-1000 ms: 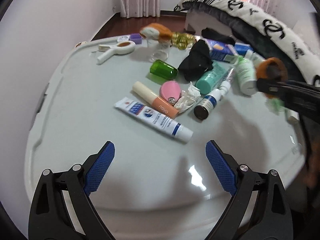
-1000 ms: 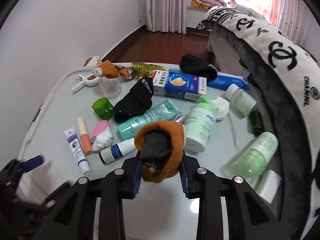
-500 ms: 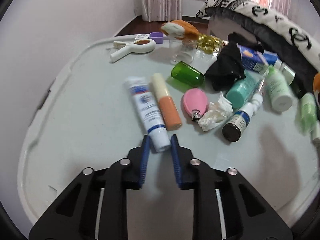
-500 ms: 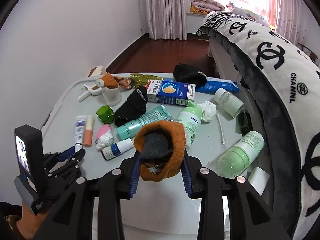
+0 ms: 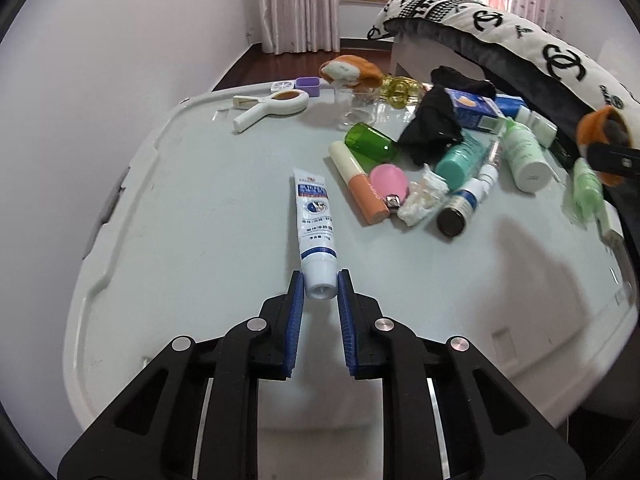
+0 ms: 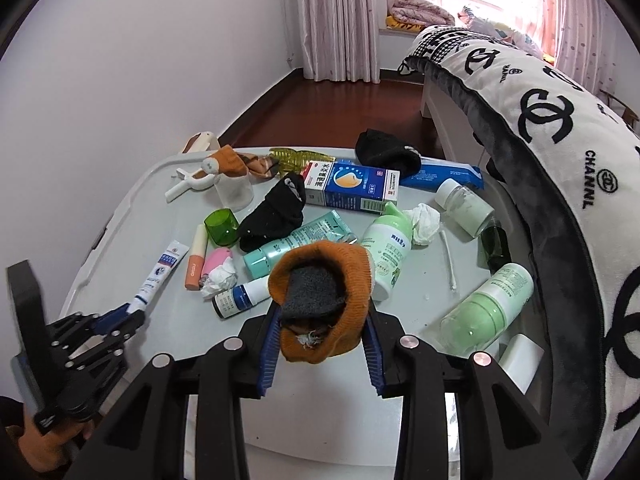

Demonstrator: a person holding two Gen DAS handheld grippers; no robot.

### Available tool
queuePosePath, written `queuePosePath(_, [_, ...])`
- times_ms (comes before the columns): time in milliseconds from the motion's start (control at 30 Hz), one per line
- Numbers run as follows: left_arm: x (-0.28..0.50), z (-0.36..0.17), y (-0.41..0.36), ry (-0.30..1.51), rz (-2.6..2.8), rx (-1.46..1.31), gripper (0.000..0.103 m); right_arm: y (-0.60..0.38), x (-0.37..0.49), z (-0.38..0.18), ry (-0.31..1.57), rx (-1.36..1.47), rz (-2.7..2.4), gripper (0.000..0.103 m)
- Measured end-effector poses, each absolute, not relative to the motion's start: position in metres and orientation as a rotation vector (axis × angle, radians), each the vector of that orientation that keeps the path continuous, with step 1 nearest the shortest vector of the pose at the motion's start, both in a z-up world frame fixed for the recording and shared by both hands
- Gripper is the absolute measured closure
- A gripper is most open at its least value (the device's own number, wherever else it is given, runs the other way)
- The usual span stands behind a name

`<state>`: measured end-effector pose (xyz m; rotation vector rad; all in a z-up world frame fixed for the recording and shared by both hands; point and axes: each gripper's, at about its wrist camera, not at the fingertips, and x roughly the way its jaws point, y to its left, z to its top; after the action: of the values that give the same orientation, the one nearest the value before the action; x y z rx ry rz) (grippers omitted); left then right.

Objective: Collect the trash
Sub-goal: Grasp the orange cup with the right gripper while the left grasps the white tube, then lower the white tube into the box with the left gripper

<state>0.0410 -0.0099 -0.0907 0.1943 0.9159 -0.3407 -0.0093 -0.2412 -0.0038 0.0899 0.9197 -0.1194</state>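
My left claw [image 5: 319,285] has its blue pads pressed against the capped end of the white-and-blue printed squeeze tube [image 5: 314,220], which lies flat on the pale grey glossy plastic tabletop [image 5: 208,240] and points away from me. My right claw [image 6: 320,320] is clamped on a rolled orange knit sock with a dark grey lining [image 6: 320,296], held above the near part of that tabletop.

Just beyond the tube's far end lies a peach-and-cream stick tube [image 5: 358,182], then a pink oval nail-clipper case [image 5: 389,181] and a crumpled white tissue wad [image 5: 423,197] touching it. A second crumpled white tissue [image 6: 422,222] sits further off, between the pale green pump bottles. A green translucent cup [image 5: 370,141] lies on its side past the stick tube, beside a black sock [image 5: 432,128].

The tabletop has rounded corners and a raised rim. To its left stands a plain white wall; beyond it are dark red wooden floorboards [image 6: 352,100] and pink patterned curtains [image 6: 340,20]. A white-and-black logo blanket [image 6: 560,100] runs along the tabletop's right side.
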Motion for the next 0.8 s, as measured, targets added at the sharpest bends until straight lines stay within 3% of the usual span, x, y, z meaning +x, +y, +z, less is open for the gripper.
queuePosePath(533, [0.018,-0.031,0.015,0.857,-0.358,0.239,0.086,-0.229,-0.012,-0.002,0.915,0.072,-0.108,0.067])
queuePosePath(800, [0.044,-0.077,0.017,0.979,-0.348,0.216,0.086,-0.231,-0.011,-0.004,0.924,0.072,-0.104,0.067])
